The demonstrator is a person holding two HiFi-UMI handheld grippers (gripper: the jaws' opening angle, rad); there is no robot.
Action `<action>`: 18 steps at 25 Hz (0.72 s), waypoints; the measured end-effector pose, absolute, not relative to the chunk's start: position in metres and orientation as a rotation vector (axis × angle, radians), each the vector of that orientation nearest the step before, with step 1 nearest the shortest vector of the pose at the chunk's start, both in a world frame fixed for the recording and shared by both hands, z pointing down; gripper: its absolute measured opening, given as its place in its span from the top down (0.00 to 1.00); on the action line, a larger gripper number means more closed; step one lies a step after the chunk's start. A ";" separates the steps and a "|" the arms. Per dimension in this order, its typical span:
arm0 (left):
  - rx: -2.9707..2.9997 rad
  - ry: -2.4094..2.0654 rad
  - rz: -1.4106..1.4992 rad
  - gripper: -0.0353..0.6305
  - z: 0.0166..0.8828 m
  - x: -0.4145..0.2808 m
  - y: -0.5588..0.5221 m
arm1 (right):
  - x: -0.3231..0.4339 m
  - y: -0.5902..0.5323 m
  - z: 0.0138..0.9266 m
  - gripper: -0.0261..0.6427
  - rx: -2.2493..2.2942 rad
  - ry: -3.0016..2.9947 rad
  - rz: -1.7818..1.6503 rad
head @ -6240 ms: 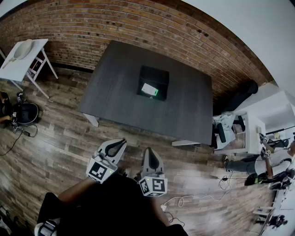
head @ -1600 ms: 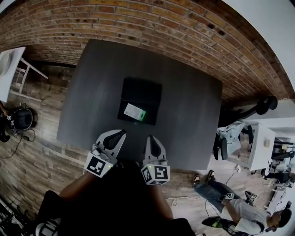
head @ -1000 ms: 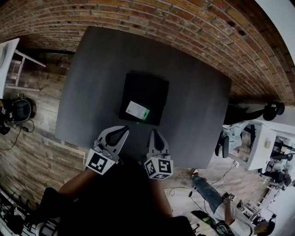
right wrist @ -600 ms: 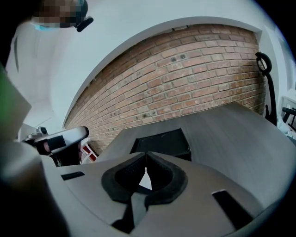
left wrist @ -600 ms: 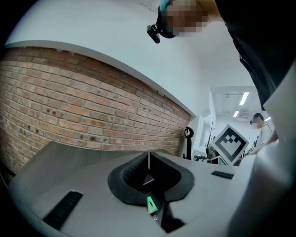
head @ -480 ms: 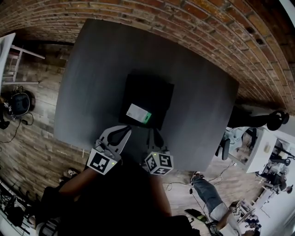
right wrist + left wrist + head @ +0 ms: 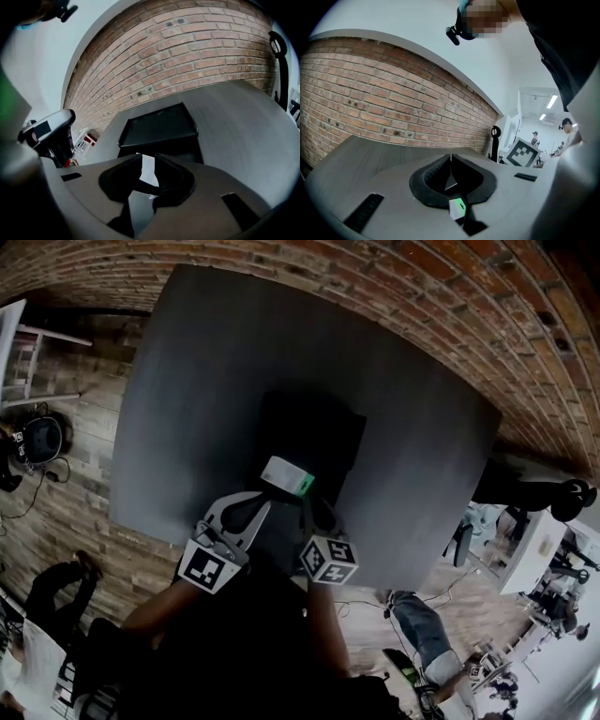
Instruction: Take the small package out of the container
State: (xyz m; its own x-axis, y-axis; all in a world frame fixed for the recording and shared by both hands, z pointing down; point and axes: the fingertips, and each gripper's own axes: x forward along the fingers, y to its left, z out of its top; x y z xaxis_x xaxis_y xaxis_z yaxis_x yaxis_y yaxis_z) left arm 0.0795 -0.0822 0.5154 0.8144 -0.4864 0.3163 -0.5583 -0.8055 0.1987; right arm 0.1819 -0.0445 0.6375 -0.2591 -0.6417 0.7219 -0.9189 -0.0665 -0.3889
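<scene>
A black container stands on the dark grey table. In it lies the small white package with a green end, near the container's front wall. My left gripper is shut and empty, its tips just left of the package. My right gripper hovers at the container's near edge; its jaws have just been opening and stand slightly apart. In the right gripper view the package shows through that narrow gap, beyond the tips, with the container behind. The left gripper view shows the package below its closed tips.
A brick wall runs behind the table. The table's near edge lies close under my arms. A white side table stands far left. People are on the wooden floor at lower left and lower right.
Both grippers have come down and forward to the container's near side. The right jaws have parted a little. The package now sits just ahead of the tips.
</scene>
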 end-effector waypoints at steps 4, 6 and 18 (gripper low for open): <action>2.683 -0.800 0.361 0.88 0.523 0.077 -0.090 | 0.178 -0.046 0.656 0.74 1.607 -1.850 1.303; 2.673 -0.803 0.365 0.88 0.528 0.076 -0.093 | 0.176 -0.046 0.666 0.69 1.563 -1.828 1.334; 2.615 -0.799 0.397 0.88 0.551 0.077 -0.105 | 0.180 -0.050 0.703 0.56 1.458 -1.729 1.503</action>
State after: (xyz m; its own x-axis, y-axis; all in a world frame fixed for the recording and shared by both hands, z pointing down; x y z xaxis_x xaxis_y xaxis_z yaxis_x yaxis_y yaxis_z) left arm 0.0765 -0.1046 0.5505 0.7988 -0.4746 0.3696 -0.5811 -0.7678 0.2700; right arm 0.1796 -0.0503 0.7032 -0.3597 -0.4244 0.8309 -0.8819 -0.1362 -0.4514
